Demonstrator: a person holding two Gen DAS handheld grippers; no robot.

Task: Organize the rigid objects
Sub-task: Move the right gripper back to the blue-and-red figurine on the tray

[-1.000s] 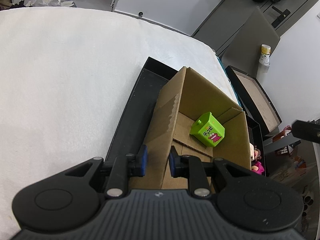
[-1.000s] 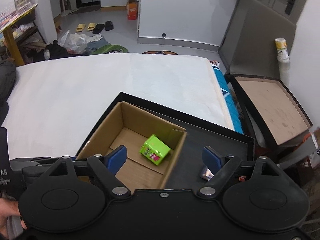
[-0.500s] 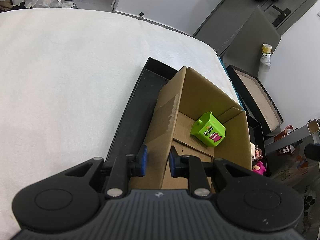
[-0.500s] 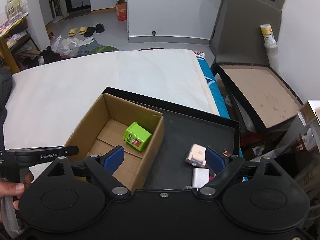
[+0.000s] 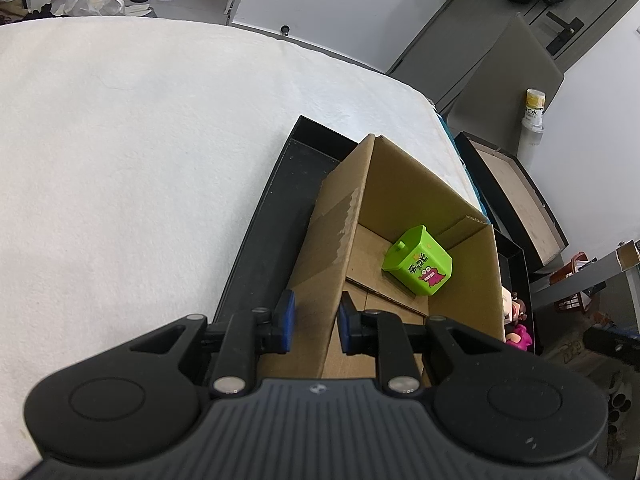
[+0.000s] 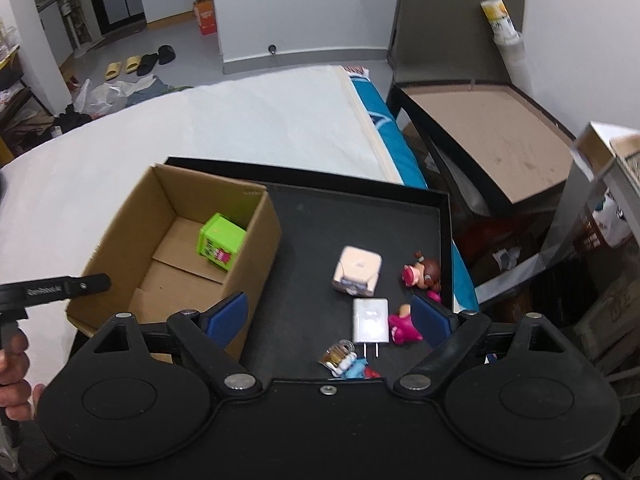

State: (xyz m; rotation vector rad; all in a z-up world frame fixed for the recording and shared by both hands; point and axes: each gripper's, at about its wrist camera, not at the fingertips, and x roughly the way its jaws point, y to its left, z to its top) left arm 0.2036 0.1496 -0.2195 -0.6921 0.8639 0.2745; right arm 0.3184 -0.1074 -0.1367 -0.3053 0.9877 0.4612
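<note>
Gripping the near wall of the cardboard box (image 5: 400, 216), the left tongs (image 5: 314, 322) stood narrow, one blue pad outside the wall and one inside, pinching the cardboard edge. Right tongs (image 6: 330, 316) stood wide apart with nothing between the pads, hanging above the black tray (image 6: 360, 208) near its front items. Under and just ahead of them lay a white charger (image 6: 371, 320) with its prongs toward the camera, a small padlock-like piece (image 6: 338, 356) beside it, a pink toy piece (image 6: 404, 326) next to the charger, a pale cube-shaped box (image 6: 357, 270) a bit farther in, and a small brown-haired doll figure (image 6: 424, 274) at the tray's right side. The box sat on the left part of the tray; inside it, against the far right corner, rested a green toy cube (image 5: 418, 266) with a pink monster print. The tray lay on a white bed (image 5: 120, 140). A hand (image 6: 14, 376) on the left tongs' handle showed at the left edge of the right wrist view.
</note>
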